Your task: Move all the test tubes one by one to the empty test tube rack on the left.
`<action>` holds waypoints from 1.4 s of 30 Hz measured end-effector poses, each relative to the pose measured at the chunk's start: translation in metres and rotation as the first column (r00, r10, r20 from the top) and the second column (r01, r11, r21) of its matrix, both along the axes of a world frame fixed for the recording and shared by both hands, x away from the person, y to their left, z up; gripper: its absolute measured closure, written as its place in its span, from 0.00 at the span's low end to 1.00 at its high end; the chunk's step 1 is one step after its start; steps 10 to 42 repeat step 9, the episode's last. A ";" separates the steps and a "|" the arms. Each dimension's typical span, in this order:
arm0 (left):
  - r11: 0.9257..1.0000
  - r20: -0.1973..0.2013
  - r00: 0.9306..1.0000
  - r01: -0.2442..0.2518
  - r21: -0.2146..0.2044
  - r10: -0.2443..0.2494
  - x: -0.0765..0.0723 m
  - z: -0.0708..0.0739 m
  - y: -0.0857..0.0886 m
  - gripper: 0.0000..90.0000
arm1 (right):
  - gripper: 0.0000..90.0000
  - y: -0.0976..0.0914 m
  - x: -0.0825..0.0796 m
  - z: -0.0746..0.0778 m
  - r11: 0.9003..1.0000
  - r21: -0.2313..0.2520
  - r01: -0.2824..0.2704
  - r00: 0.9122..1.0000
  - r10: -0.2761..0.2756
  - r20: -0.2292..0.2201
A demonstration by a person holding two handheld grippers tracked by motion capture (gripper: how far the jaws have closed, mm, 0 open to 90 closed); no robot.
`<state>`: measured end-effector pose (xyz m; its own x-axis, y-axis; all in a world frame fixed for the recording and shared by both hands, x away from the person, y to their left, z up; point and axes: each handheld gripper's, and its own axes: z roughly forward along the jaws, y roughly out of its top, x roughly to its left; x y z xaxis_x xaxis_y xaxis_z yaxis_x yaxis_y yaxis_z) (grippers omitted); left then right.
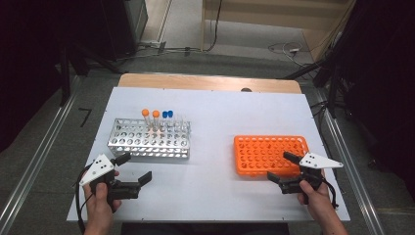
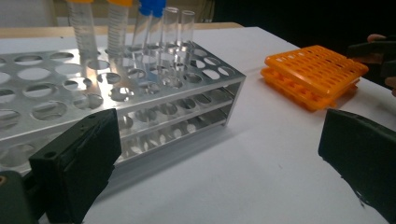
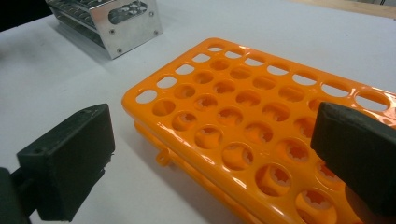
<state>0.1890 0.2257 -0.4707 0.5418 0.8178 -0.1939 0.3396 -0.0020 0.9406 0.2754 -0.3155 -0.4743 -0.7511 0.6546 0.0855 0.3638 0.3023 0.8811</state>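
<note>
Grippers at the near edge of the white tabletop (image 1: pixel 210 196), each facing its own rack as if staged for a transfer: left gripper (image 1: pixel 131 170) and right gripper (image 1: pixel 285 167), fingers spread wide, holding nothing. Orange rack (image 1: pixel 270 154), empty, by the right gripper. Farther left, metal rack (image 1: pixel 149 138); test tubes (image 1: pixel 161 120), orange- and blue-capped, possibly some uncapped, upright along its back.
</note>
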 end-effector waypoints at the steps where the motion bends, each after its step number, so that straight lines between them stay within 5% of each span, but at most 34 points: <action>1: 1.000 0.009 1.000 -0.005 -0.005 0.005 0.000 0.000 0.002 0.00 | 0.00 -0.001 0.000 0.000 1.000 0.001 0.006 1.000 -0.006 -0.001; 42: 1.000 0.001 1.000 -0.014 0.002 0.014 0.004 -0.004 0.004 0.00 | 0.00 -0.003 0.003 -0.002 1.000 -0.003 0.009 1.000 -0.009 0.001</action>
